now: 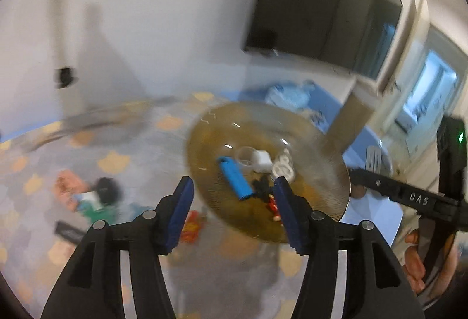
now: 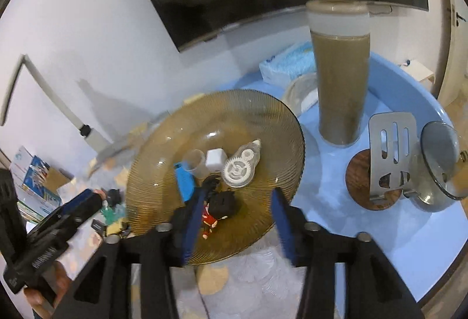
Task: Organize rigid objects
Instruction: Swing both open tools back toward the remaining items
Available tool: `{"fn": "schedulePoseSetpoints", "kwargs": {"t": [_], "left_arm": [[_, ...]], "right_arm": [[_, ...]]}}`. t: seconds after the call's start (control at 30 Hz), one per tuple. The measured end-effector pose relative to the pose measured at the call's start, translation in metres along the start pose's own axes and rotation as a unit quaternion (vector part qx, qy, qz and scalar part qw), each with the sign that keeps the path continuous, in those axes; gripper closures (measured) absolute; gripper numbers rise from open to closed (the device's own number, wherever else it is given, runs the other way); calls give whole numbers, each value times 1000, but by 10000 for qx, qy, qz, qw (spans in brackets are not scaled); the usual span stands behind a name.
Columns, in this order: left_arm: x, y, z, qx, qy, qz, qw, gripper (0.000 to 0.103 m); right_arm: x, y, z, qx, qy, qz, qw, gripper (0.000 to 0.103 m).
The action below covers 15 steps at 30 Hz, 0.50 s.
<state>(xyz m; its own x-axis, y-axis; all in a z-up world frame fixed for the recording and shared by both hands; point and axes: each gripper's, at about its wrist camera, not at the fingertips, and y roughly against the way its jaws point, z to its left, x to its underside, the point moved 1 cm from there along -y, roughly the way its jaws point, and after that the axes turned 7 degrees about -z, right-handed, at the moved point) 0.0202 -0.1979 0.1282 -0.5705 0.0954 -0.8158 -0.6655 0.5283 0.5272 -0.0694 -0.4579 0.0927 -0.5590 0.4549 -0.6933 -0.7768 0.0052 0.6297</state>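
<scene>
The small figure (image 2: 218,209), black-headed with a red body, lies near the front rim of the amber glass plate (image 2: 263,114), head pointing toward the plate centre. The right claw (image 2: 237,219) stands open directly over it, nothing gripped. The left claw (image 1: 232,203), also open and empty, is farther off.

Both tools tilt downward, jaws parted with nothing pinched — the left tool (image 1: 232,207) beside the right tool (image 2: 237,224), a hand (image 2: 44,286) gripping the left's handle.
</scene>
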Motion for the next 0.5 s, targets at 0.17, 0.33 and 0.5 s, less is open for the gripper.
{"fn": "schedulePoseSetpoints", "kwargs": {"t": [0.17, 0.33, 0.5], "left_arm": [[6, 67, 47, -228, 474, -517, 9973, 42], [26, 124, 92, -669, 724, -877, 9913, 42], [77, 143, 152, -1652, 953, -627, 9796, 37]], "right_arm": [[10, 22, 37, -299, 365, -143, 9988, 51], [31, 41, 92, -846, 808, -285, 9927, 41], [80, 34, 138, -1186, 1318, -142, 9840, 40]]}}
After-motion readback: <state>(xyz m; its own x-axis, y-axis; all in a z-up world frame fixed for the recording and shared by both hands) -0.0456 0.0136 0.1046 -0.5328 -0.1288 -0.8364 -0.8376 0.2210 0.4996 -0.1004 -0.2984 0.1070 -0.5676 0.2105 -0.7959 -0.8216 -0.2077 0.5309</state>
